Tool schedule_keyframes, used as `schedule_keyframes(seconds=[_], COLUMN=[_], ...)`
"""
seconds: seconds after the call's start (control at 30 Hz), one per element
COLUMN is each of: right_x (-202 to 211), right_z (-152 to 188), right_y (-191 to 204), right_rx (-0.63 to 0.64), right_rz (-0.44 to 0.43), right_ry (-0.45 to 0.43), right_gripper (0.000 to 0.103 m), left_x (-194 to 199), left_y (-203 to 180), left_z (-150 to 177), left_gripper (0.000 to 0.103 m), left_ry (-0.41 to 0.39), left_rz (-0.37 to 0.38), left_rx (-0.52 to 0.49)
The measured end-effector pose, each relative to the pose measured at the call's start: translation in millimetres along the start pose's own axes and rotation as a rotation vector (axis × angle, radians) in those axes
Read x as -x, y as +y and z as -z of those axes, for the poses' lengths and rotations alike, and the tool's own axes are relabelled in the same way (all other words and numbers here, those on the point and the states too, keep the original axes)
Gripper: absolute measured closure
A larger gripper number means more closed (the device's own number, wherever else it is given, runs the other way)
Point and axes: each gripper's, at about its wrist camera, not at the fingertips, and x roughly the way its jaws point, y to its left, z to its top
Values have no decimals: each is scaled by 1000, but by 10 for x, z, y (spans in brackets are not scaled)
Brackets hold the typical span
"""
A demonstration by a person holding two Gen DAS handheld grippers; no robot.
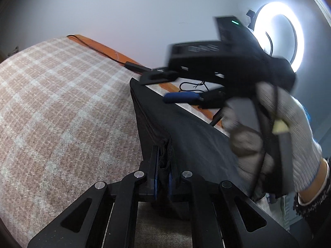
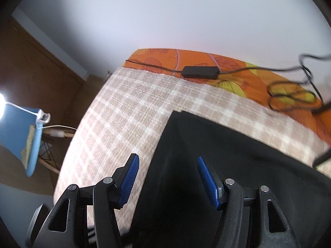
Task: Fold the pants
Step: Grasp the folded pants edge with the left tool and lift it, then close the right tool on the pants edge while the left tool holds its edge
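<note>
Black pants (image 1: 186, 128) lie folded on a beige checked blanket (image 1: 62, 107). My left gripper (image 1: 163, 165) is shut on a bunched edge of the pants near their left corner. My right gripper (image 2: 167, 177) is open, its blue pads (image 2: 130, 179) spread above the pants (image 2: 206, 165), holding nothing. In the left wrist view the right gripper (image 1: 182, 98) hovers blurred over the far side of the pants, held by a hand in a white glove (image 1: 279, 136).
An orange patterned sheet (image 2: 206, 60) runs along the blanket's far edge with a black power adapter (image 2: 199, 72) and looped cable (image 2: 289, 97). A ring light (image 1: 279, 37) shines at right. A blue lamp (image 2: 22, 136) stands left of the bed.
</note>
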Motion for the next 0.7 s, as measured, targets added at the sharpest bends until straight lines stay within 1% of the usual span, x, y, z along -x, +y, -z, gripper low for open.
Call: schedule_keyframes(seconds=[0.17,0.37,0.43,0.47,0.5,0.53,0.57,0.6,0.63,0.7], right_x=[-263,-478,-514,-531,-552,-576,-576,-565,-549,-495], right_z=[-137,-156,-152,-147,-142,-136,-131,-130,-130,-120], right_y=[175,334,355,358,358,349,332,316,288,197], right_rx=[56,141,161,172,182,191,198,198,190,165], right_rz=[68,220,248,270,292,312,316,315,313,296], right_ry=[44,106,124,133,140,148,143,138,131,116], right_gripper=[42,44,49,54,62,63,66,72,76,89], left_x=[-10,-23,-36,-43,-48,-55,-65,-76,-77,-75], left_y=[0,-81,-121,-139,-152,-159,-168,-175,-176,-175], left_z=[4,25,31,33,36,36,35,33,34,29], left_gripper=[98,98,98,98,98,98,98,98,98,98], left_ry=[-1,-2,0,1,3,5,7,7,7,6], left_rz=[2,-3,-5,-6,-6,-7,-8,-8,-9,-8], left_rx=[-6,-54,-75,-81,-85,-88,-91,-92,-94,-98])
